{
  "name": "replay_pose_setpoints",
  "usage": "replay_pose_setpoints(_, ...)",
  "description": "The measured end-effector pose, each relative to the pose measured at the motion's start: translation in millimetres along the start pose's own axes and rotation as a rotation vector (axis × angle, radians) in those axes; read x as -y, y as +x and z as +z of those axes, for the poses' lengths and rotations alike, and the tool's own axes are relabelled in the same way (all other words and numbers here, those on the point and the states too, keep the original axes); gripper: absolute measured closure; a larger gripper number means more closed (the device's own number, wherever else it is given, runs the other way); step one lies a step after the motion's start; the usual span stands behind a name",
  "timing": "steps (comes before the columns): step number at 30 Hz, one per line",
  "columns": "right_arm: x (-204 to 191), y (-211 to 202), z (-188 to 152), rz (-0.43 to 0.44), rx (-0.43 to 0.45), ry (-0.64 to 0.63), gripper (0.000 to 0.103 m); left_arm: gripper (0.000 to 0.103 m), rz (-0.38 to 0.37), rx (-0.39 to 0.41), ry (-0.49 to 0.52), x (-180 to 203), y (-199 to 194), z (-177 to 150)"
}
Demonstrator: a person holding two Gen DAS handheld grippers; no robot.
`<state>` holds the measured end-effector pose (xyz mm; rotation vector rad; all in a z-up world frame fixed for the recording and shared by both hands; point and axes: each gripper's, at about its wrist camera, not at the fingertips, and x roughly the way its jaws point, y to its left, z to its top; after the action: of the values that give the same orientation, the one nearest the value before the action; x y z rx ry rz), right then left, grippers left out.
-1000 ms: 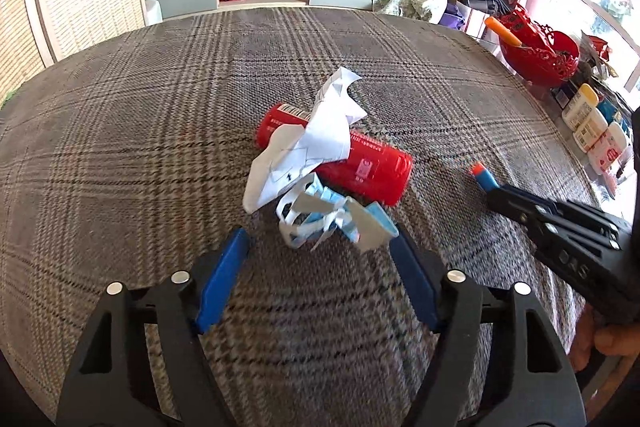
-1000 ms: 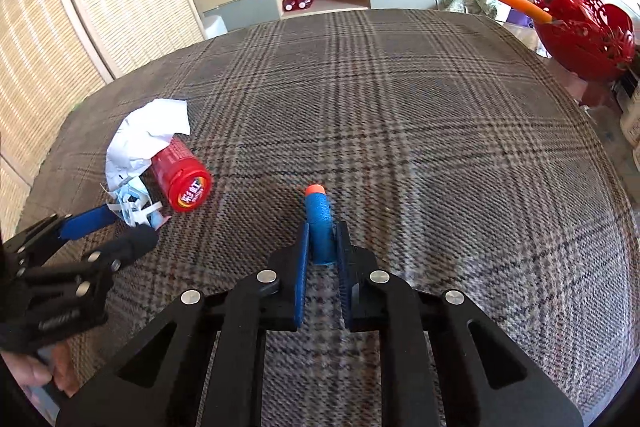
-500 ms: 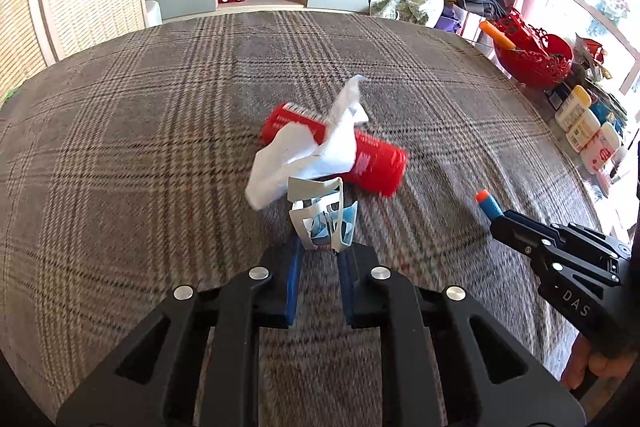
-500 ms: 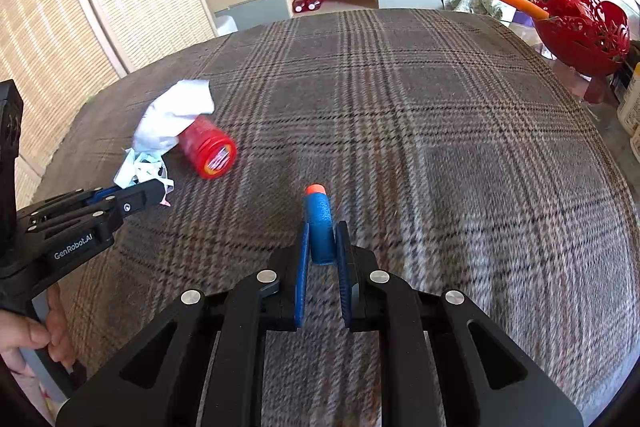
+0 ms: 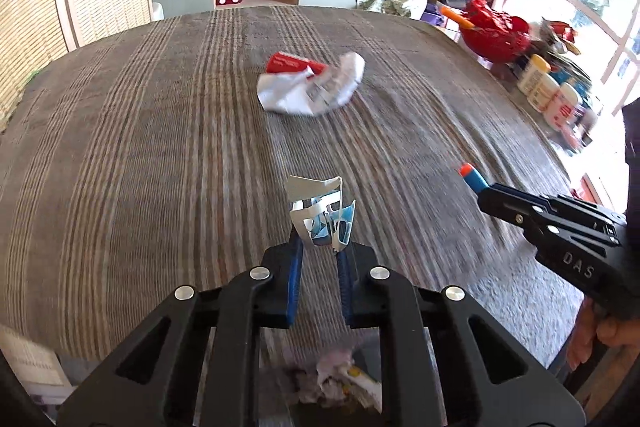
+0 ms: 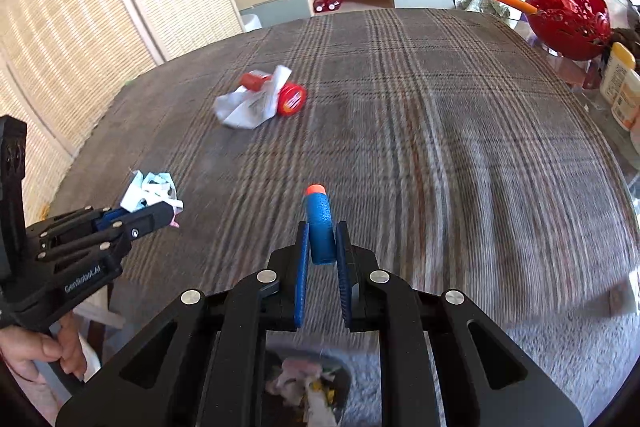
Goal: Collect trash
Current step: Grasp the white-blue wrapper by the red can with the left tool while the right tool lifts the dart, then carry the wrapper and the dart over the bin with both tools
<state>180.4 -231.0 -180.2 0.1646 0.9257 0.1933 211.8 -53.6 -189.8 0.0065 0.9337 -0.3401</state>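
Left tongs [image 5: 320, 247] clamping crumpled blue-white wrapper [image 5: 320, 215] above plaid bench [image 5: 160, 147], right tongs [image 6: 322, 247] pinching blue foam dart [image 6: 319, 227], red can [image 5: 288, 63] under tissue [image 5: 304, 93] lying at twelve o'clock

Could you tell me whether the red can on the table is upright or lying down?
Lying down: the red can rests on its side, partly under white paper.

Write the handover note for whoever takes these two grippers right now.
Left gripper: jaws just closed, shut on the torn blue-and-white wrapper.
Right gripper: shut on the blue foam dart.
Both are held above the plaid table, near its front edge; a bin with trash sits below.
Done: two pieces picked up.
Left: drop both in the bin, then fetch the red can and the white paper draped over it.
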Motion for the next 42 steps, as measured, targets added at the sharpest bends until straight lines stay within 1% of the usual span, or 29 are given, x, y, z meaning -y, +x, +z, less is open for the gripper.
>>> replay_pose_setpoints(5,-9.6,-23.9,-27.6,0.002,-0.002,-0.005,0.088,0.088,-0.025,0.008,-0.008,9.3,-31.7,-34.9)
replay_pose_setpoints(8,-10.7,-32.4,-41.3,-0.003,-0.005,-0.004,0.088,0.088,-0.018,0.013,-0.019,12.3,-45.7,-52.2)
replay_pose_setpoints(12,-12.5,-45.6,-63.8,-0.007,-0.005,0.001,0.088,0.088,-0.021,0.015,-0.020,15.8,-58.4,-72.6)
replay_pose_setpoints(16,-15.0,-48.9,-82.8,0.004,-0.015,0.006,0.088,0.088,-0.023,0.007,-0.017,19.0,-63.3,-95.8)
replay_pose_setpoints(22,-21.1,-42.8,-114.8,0.024,-0.059,0.027,0.088,0.088,-0.036,-0.039,-0.047,16.6,-51.7,-129.6)
replay_pose_setpoints(26,-24.8,-35.5,-130.8,0.023,-0.080,0.031,0.088,0.088,-0.016,-0.058,-0.038,18.6,-43.7,-148.3)
replay_pose_setpoints(29,-24.6,-25.4,-142.3,0.039,-0.109,0.043,0.088,0.088,-0.044,-0.113,-0.062,15.6,-28.0,-165.3)
replay_pose_setpoints(33,-26.5,-8.7,-154.2,0.032,-0.147,0.035,0.088,0.088,-0.049,-0.163,-0.072,14.8,-10.7,-185.0)
replay_pose_setpoints(37,-23.4,7.7,-163.7,0.048,-0.199,0.060,0.088,0.088,-0.037,-0.195,-0.074,12.3,0.9,-196.3)
replay_pose_setpoints(42,-24.7,21.2,-167.6,0.040,-0.235,0.062,0.088,0.088,-0.035,-0.230,-0.065,14.5,12.4,-201.4)
